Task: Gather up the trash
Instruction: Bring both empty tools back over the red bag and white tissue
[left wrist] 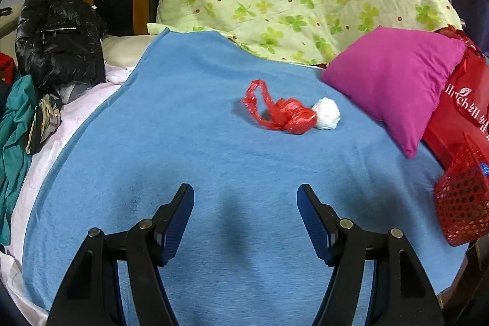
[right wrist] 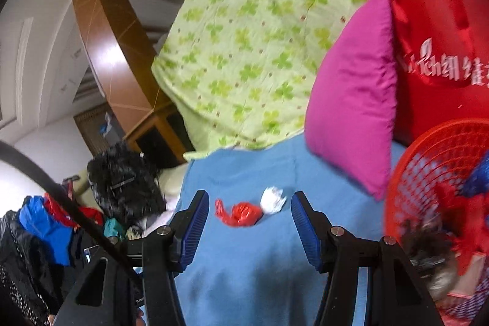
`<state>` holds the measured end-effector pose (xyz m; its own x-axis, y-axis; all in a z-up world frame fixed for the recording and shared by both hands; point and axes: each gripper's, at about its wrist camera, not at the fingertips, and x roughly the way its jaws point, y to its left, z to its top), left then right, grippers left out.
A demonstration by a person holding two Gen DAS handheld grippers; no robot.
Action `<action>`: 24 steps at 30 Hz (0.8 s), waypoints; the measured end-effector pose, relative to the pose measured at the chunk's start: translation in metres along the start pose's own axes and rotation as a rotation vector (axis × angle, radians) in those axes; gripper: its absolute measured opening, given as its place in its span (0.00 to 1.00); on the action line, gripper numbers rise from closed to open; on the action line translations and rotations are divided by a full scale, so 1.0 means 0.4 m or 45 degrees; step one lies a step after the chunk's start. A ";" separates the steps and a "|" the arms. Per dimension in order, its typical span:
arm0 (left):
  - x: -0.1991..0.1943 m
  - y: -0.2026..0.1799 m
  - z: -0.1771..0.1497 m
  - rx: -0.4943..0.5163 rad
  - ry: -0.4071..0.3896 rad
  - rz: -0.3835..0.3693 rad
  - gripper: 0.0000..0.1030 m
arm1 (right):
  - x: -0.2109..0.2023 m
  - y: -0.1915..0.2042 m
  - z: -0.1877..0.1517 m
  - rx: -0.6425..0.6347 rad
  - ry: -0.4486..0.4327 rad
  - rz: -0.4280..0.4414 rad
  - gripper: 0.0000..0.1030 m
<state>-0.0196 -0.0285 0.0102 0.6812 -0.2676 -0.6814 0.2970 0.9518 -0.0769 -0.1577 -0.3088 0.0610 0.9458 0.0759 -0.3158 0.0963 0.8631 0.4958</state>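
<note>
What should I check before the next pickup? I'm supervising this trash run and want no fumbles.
1. Left gripper open and empty: ok.
2. Right gripper open and empty: ok.
3. Trash within sight: ok. The red plastic bag and the white paper wad lie on the blue blanket, side by side and seemingly touching.
4. Path to them free: ok, only bare blanket lies between the fingers and the trash.
5. Red basket ready to receive: ok, it sits at the right with its mouth open and some items already inside.
6. Single-item grasp: cannot tell, since the two pieces sit so close that one grip may catch both.
</note>
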 end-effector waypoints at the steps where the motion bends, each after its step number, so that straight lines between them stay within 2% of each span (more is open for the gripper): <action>1: 0.003 0.002 -0.001 -0.001 0.003 0.000 0.69 | 0.018 0.008 -0.007 -0.005 0.022 -0.003 0.58; 12: 0.029 0.028 -0.007 -0.032 0.043 -0.020 0.69 | 0.160 0.038 -0.070 -0.021 0.174 -0.031 0.58; 14: 0.030 0.028 -0.008 -0.030 0.050 -0.027 0.69 | 0.198 0.038 -0.081 -0.031 0.210 -0.071 0.59; 20: 0.063 0.034 0.004 -0.015 0.063 -0.013 0.69 | 0.314 0.028 -0.089 -0.012 0.298 -0.087 0.59; 24: 0.088 0.058 0.010 -0.072 0.109 -0.028 0.69 | 0.414 0.018 -0.073 -0.015 0.342 -0.116 0.59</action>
<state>0.0138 -0.0166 -0.0128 0.6147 -0.2768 -0.7386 0.2713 0.9535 -0.1315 -0.0095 -0.2754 -0.0114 0.8171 0.1263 -0.5625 0.1718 0.8780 0.4467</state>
